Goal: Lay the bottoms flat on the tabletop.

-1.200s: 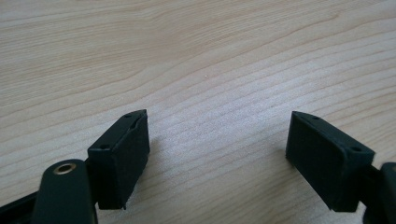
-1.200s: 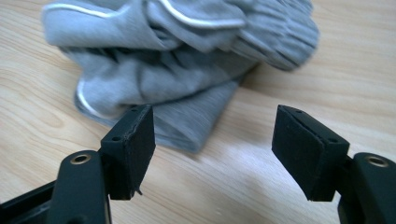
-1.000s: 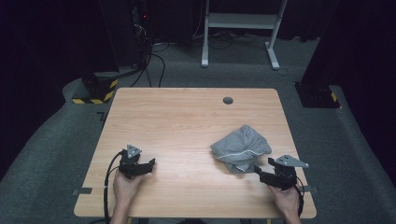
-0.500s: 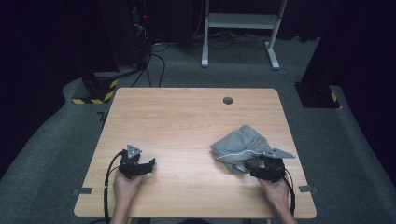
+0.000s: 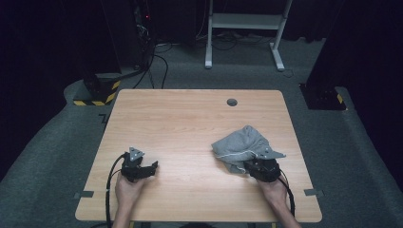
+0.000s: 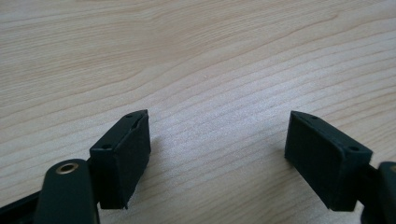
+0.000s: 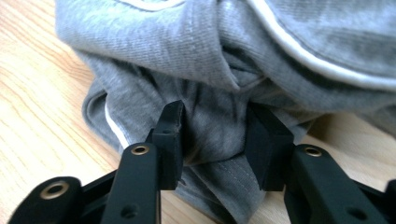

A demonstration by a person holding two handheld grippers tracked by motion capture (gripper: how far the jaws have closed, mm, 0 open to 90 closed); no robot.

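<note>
A crumpled grey cloth (image 5: 242,142) with white trim lies on the right half of the wooden table (image 5: 190,118). My right gripper (image 5: 256,166) sits at the cloth's near edge. In the right gripper view its jaws have just been closing, and the right gripper (image 7: 215,116) pinches a fold of the grey cloth (image 7: 210,56) between both pads. My left gripper (image 5: 148,167) rests on the table's near left part, far from the cloth. In the left gripper view the left gripper (image 6: 217,140) stands open over bare wood, nothing between its fingers.
A round cable hole (image 5: 232,102) sits near the table's far edge. Beyond the table stand a white desk frame (image 5: 247,21), a yellow-black striped base (image 5: 97,92) at the left and a black base (image 5: 323,95) at the right. Tape marks flank the near corners.
My right gripper has moved left and forward into the cloth's near edge, and its jaws have closed on a fold. The left gripper has stayed put.
</note>
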